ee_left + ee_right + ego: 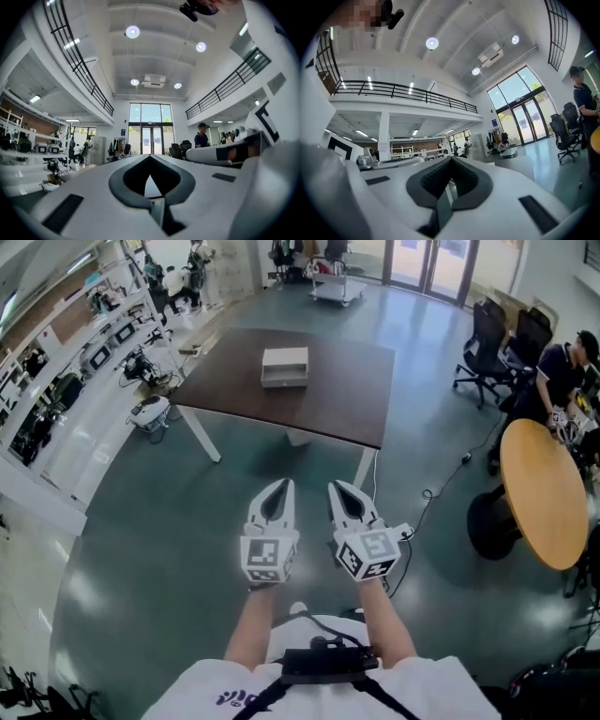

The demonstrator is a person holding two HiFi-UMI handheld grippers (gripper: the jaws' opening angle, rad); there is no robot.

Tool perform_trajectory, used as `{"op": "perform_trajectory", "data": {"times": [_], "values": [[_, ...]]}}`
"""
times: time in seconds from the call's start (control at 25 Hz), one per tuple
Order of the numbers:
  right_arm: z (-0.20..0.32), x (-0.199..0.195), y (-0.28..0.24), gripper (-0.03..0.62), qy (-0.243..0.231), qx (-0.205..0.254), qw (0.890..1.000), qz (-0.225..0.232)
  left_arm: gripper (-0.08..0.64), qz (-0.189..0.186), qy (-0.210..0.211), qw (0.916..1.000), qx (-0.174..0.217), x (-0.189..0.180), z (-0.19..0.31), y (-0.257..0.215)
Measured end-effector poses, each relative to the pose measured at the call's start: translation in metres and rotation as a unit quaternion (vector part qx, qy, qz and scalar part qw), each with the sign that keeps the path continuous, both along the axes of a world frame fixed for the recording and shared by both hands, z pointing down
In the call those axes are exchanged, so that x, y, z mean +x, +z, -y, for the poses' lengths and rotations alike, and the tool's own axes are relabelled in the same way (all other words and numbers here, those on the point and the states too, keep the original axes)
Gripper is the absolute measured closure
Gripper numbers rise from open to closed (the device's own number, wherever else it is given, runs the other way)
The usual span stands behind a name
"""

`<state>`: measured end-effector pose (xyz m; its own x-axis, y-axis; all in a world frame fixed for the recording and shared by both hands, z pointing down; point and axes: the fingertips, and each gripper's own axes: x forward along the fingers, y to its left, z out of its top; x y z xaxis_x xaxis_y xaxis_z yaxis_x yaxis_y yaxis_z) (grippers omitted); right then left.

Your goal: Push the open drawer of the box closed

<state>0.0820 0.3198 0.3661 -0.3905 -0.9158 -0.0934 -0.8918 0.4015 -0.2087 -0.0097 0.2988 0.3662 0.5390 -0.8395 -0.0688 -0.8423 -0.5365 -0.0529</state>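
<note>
Head view: left gripper (286, 486) & right gripper (335, 487) held side by side, low in the middle, over the grey floor (141, 549), tips pointing to the far side. Each pair of jaws is pressed together at the tips, nothing between. Both are well short of the dark table (328, 399), which stands far of them. The white box (284, 366) sits on that table, toward its far-left part, well apart from both grippers. The drawer (283, 382) is at its near face; too small to tell how far out it is. Right: round wooden table (544, 493), a person (562, 371) bent at its far edge, black chairs (487, 338) beyond. Left: shelves (84, 343) w/ equipment.

Left gripper view: jaws meet at the tips, only a teardrop gap behind them, nothing in it. It points level across the hall at glass doors (151, 136) on the far wall; ceiling lights (132, 32) above. Right gripper's body shows at right edge.

Right gripper view: jaws likewise closed tip to tip, holding nothing. A balcony rail (403, 91) runs across the left & middle; the person and chairs are at right.
</note>
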Motion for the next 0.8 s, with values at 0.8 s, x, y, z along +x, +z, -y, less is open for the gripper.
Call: {"op": "perform_trajectory", "data": {"times": [0.8], "values": [[0.054,-0.127,0.0,0.6,0.001,-0.012,0.999,-0.05,0.551,-0.085,0.039,0.993,-0.072,-0.128,0.068,0.027]]}}
